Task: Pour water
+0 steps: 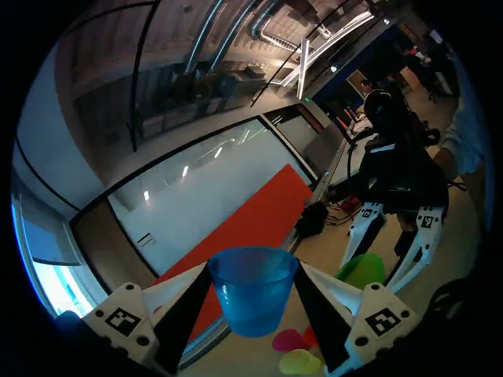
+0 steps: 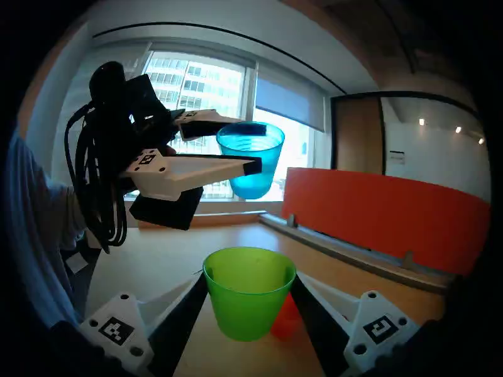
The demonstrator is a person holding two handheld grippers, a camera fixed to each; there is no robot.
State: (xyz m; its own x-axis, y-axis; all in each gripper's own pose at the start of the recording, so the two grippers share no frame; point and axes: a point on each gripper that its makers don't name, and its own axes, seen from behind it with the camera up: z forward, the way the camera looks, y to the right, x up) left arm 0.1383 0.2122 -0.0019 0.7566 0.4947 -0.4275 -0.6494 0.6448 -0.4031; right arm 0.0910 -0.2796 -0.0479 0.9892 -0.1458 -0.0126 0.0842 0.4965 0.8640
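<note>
A translucent blue cup (image 1: pixel 251 298) sits between the fingers of my left gripper (image 1: pixel 251 276), which is shut on it. In the right gripper view that blue cup (image 2: pixel 250 157) hangs roughly upright in the air, with the left gripper (image 2: pixel 259 147) gripping its sides. It is above and beyond the green cup (image 2: pixel 248 292). My right gripper (image 2: pixel 249 283) is shut on the green cup, low over the wooden table (image 2: pixel 157 257). The left gripper view shows the right gripper (image 1: pixel 371 273) farther off with the green cup (image 1: pixel 361 270). I cannot tell whether either cup holds water.
A red cup (image 2: pixel 286 320) stands just behind the green one. Pink (image 1: pixel 288 340) and yellow (image 1: pixel 300 362) cups lie below on the table. An orange partition (image 2: pixel 390 213) runs along the table's far edge. A person's sleeve (image 2: pixel 31 220) and cables (image 2: pixel 100 188) are at the left.
</note>
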